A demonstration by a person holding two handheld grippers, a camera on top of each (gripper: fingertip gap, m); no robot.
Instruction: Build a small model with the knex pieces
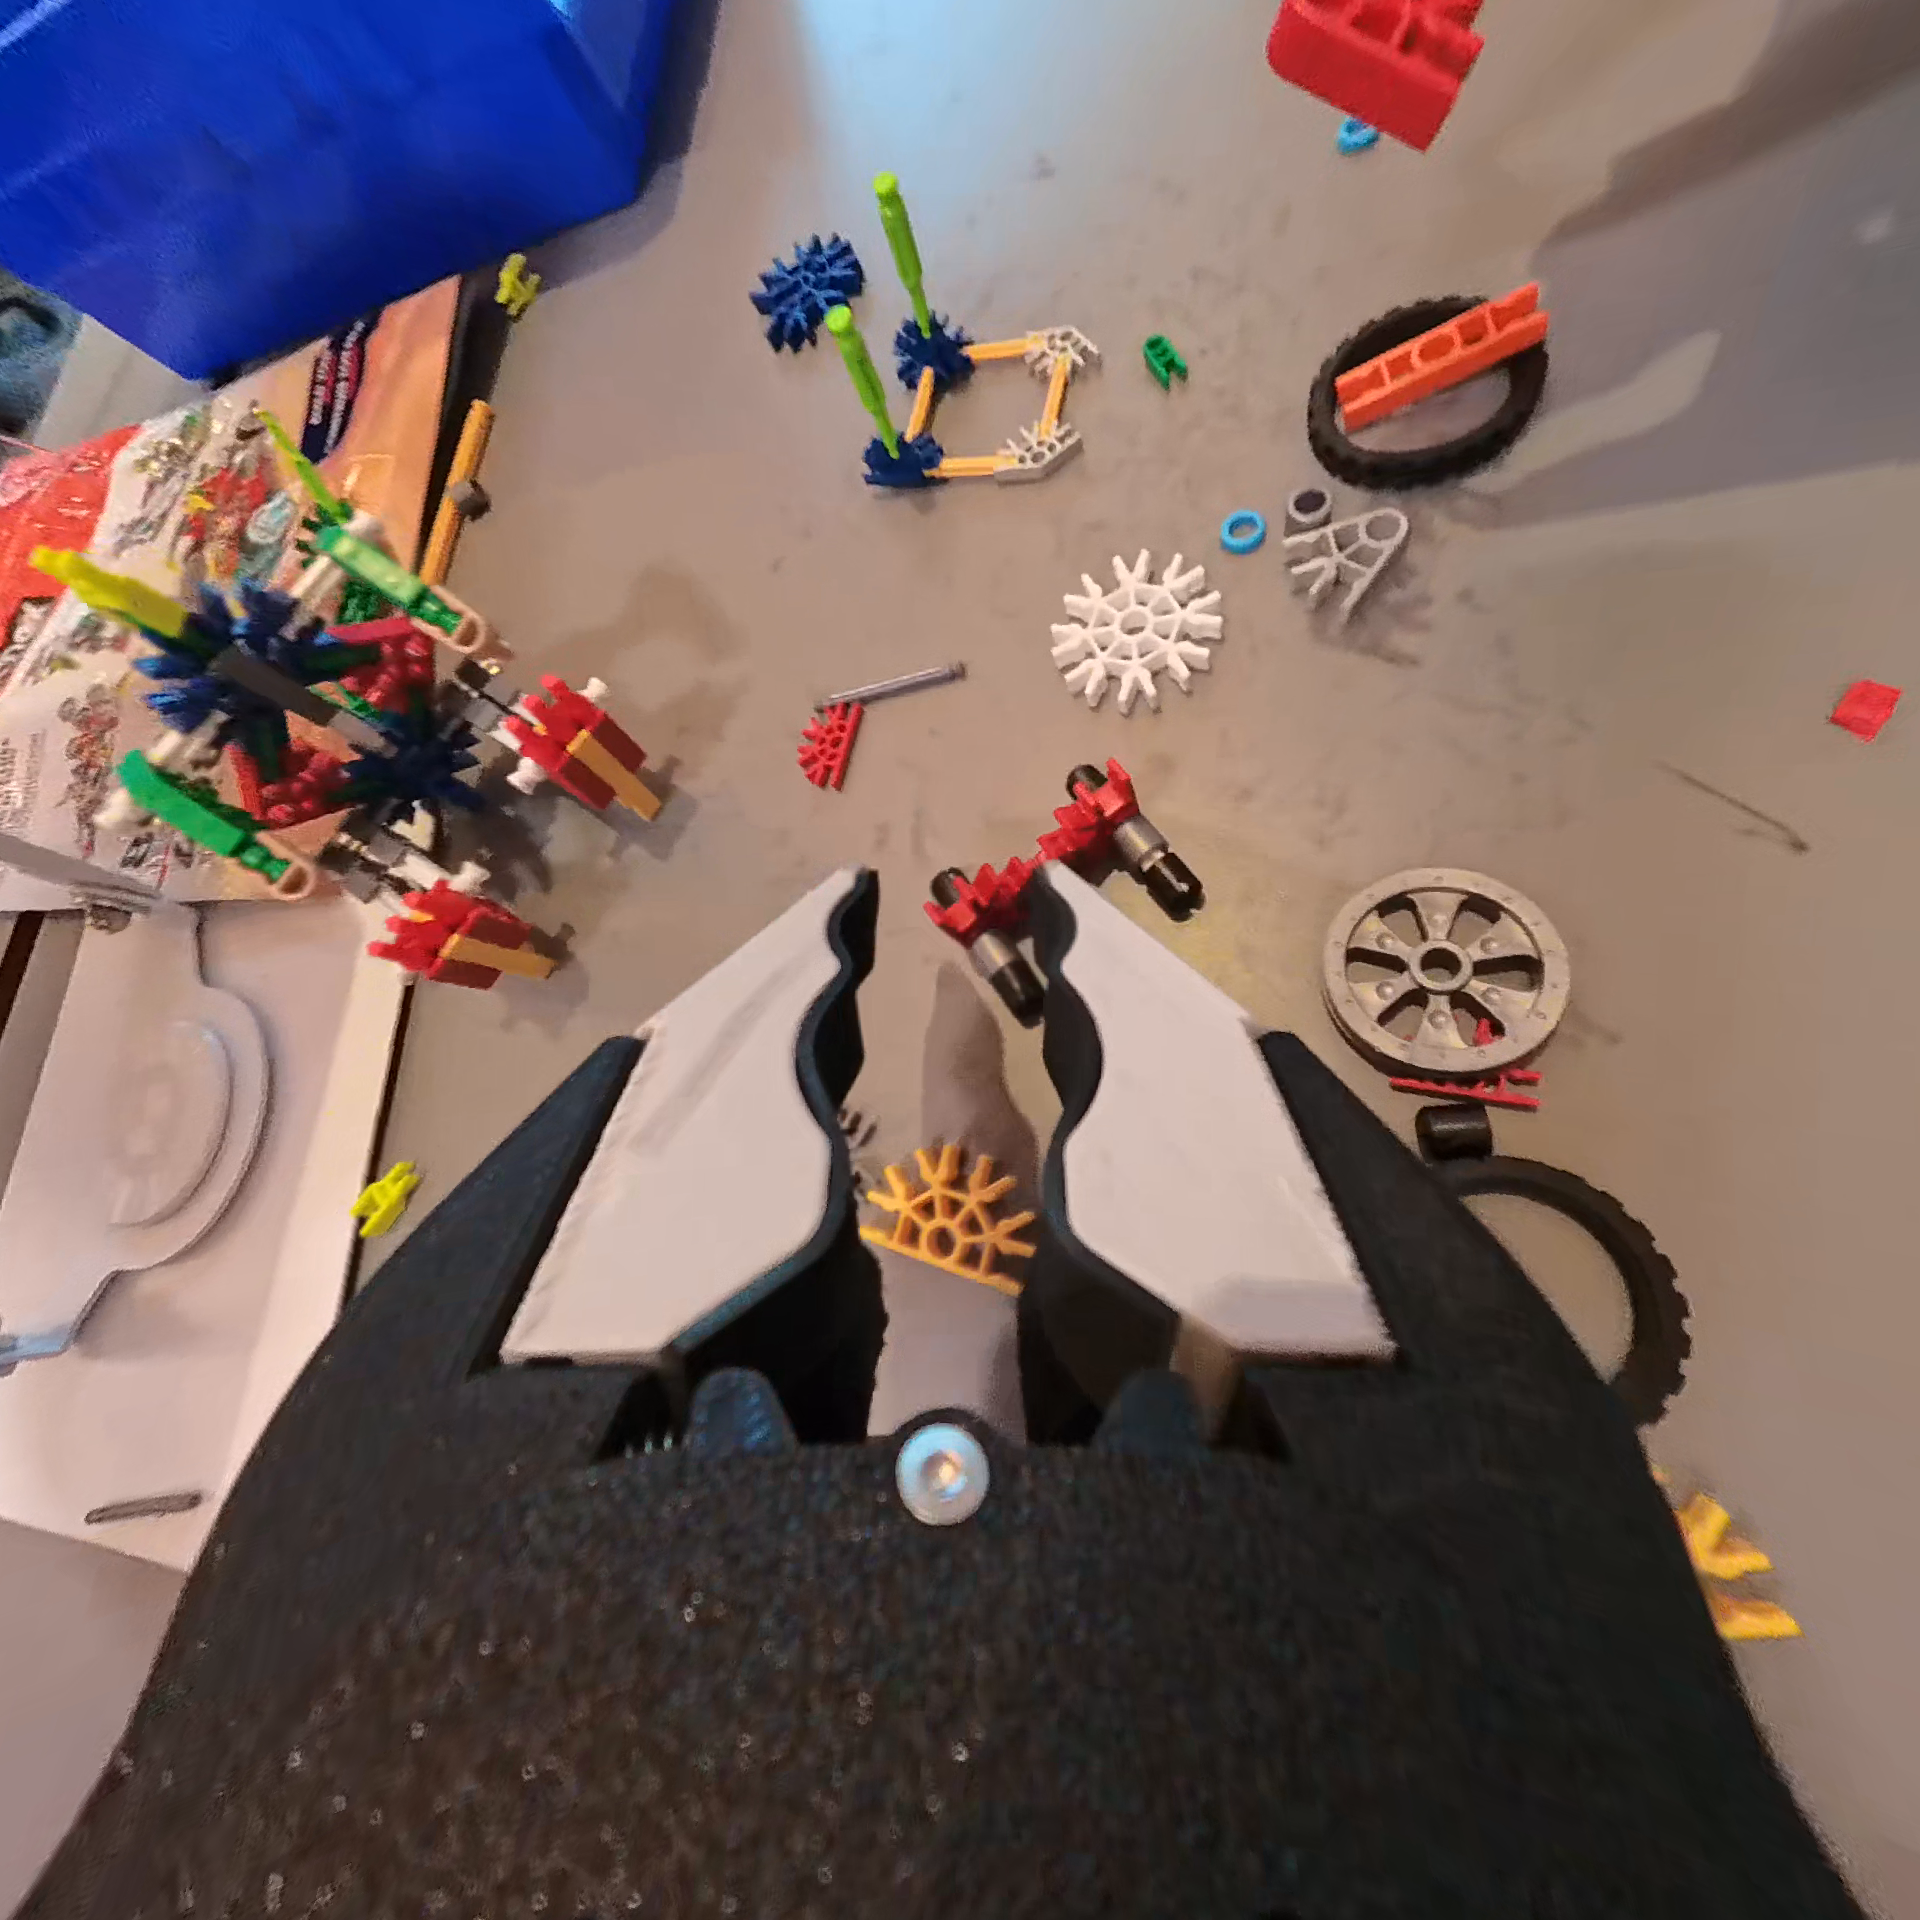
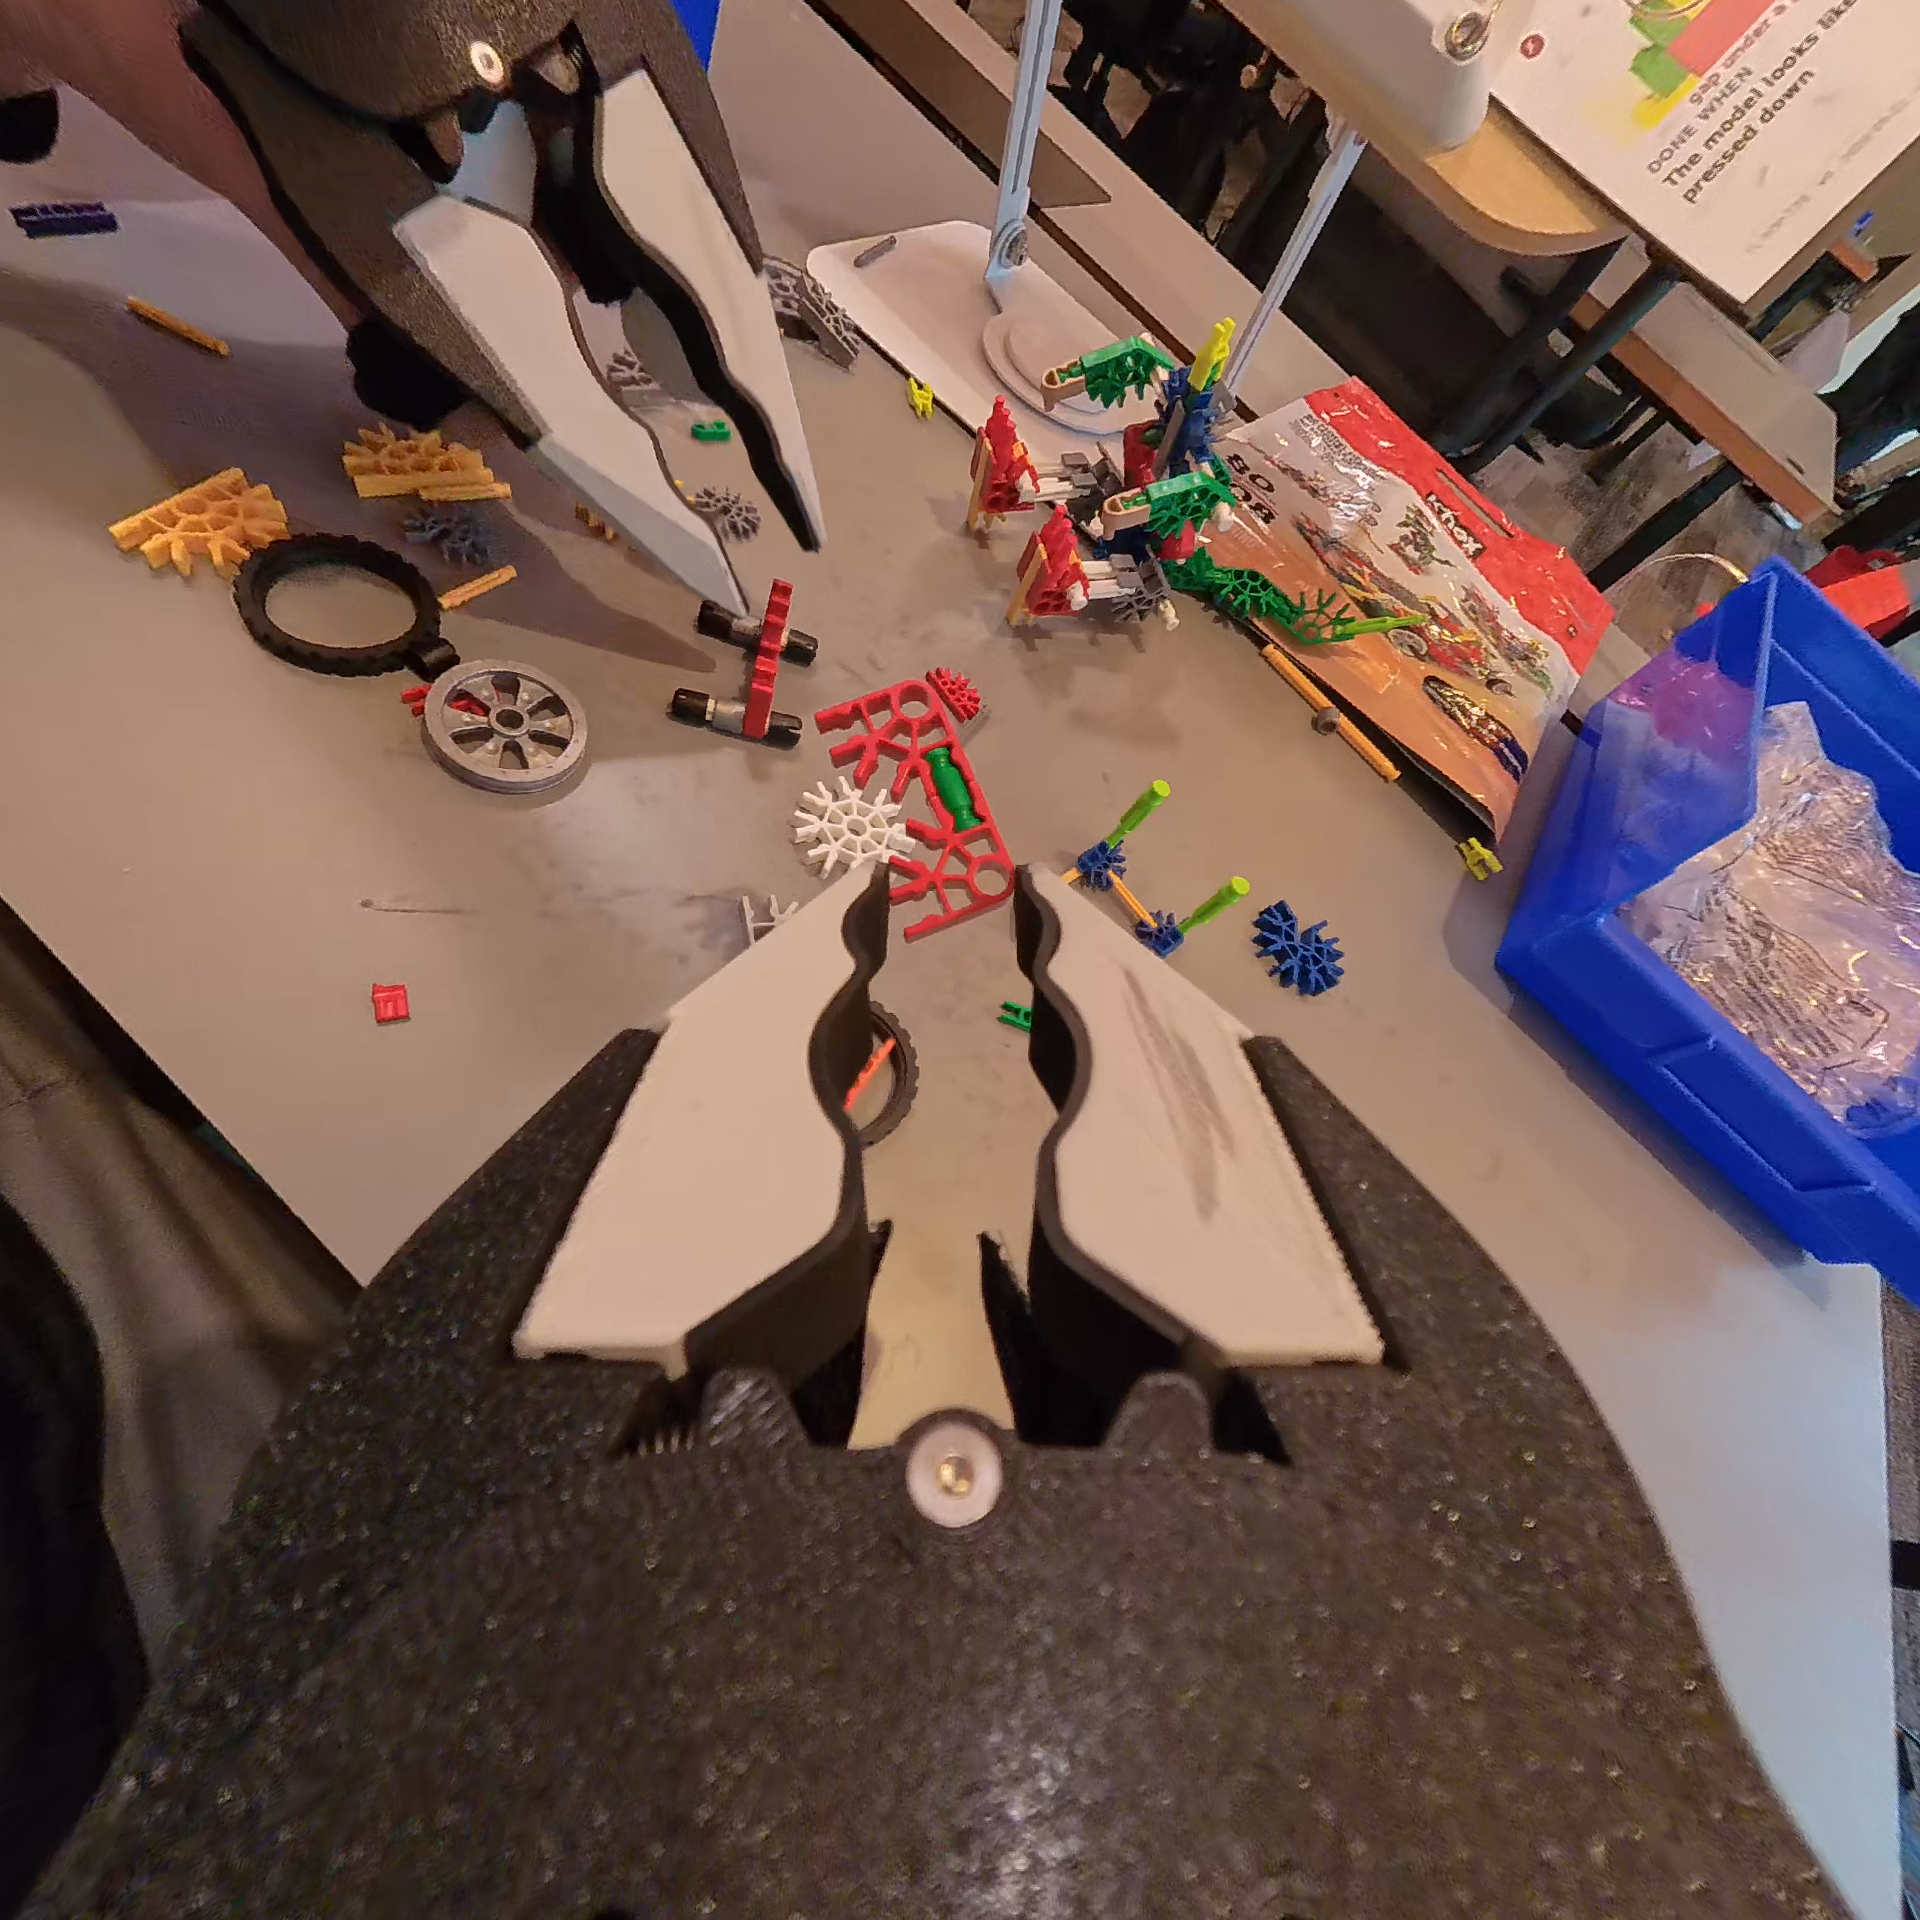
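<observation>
My left gripper (image 1: 958,878) is open and empty, low over the grey table (image 1: 1351,727). Its right fingertip is beside a red connector piece with black and grey pegs (image 1: 1081,831). In the right wrist view the left gripper (image 2: 777,571) points down just above that piece (image 2: 764,665). My right gripper (image 2: 951,878) is shut on the near end of a red lattice panel (image 2: 989,821) and holds it above the table. A short green rod (image 2: 951,790) is clipped into the panel. A white snowflake connector (image 2: 847,826) lies beyond it.
A multicoloured built model (image 1: 312,707) (image 2: 1122,488) stands by a printed bag (image 2: 1403,582). A blue bin (image 2: 1683,935), a square frame with green rods (image 1: 966,405), a grey wheel (image 1: 1444,966), tyres (image 1: 1340,436) and a yellow connector (image 1: 951,1216) surround the grippers. My hands' fingertips stand some 15 cm from each other. About 7 cm separates my left fingertips from the yellow connector (image 1: 951,1216).
</observation>
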